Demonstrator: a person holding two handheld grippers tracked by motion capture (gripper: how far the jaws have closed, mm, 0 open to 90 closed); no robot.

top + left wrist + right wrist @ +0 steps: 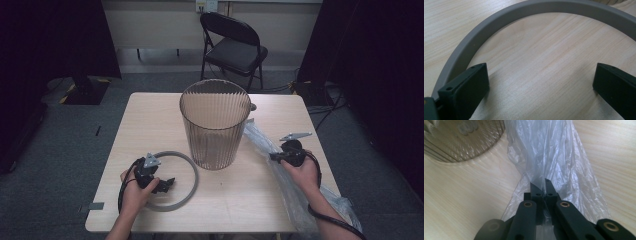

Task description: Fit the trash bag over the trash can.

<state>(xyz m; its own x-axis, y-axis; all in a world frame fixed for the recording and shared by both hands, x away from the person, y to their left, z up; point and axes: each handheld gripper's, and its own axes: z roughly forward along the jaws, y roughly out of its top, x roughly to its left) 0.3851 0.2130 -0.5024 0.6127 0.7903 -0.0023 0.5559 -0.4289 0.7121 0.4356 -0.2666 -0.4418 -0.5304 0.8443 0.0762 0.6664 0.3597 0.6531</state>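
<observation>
High view: a ribbed translucent bin (215, 122) stands upright near the middle of the table (150, 112). A clear plastic bag (280, 170) lies stretched along the table's right side, from just beside the bin toward the near right corner, where it hangs past the edge. The right gripper (272, 156) sits on the bag, the right hand (301, 172) behind it with the forearm coming in from the lower right and the wrist roughly level. The left gripper (167, 185) rests low at the grey ring (192, 172), which lies flat on the table left of the bin; the left hand (134, 192) is wrapped over its body.

Left gripper view: jaws stand wide apart, pressing on nothing, with bare table between them. The ring (524, 11) arcs ahead, and its band runs close beside the left jaw.

Right gripper view: jaws are together, clamped on a gathered fold of the bag (549, 152). The bin's base (461, 137) is at upper left.

Judgement: the step is lifting the bag to line the bin. Raise it steadily, keep the pinch on several layers, and avoid dragging the film against the bin.
</observation>
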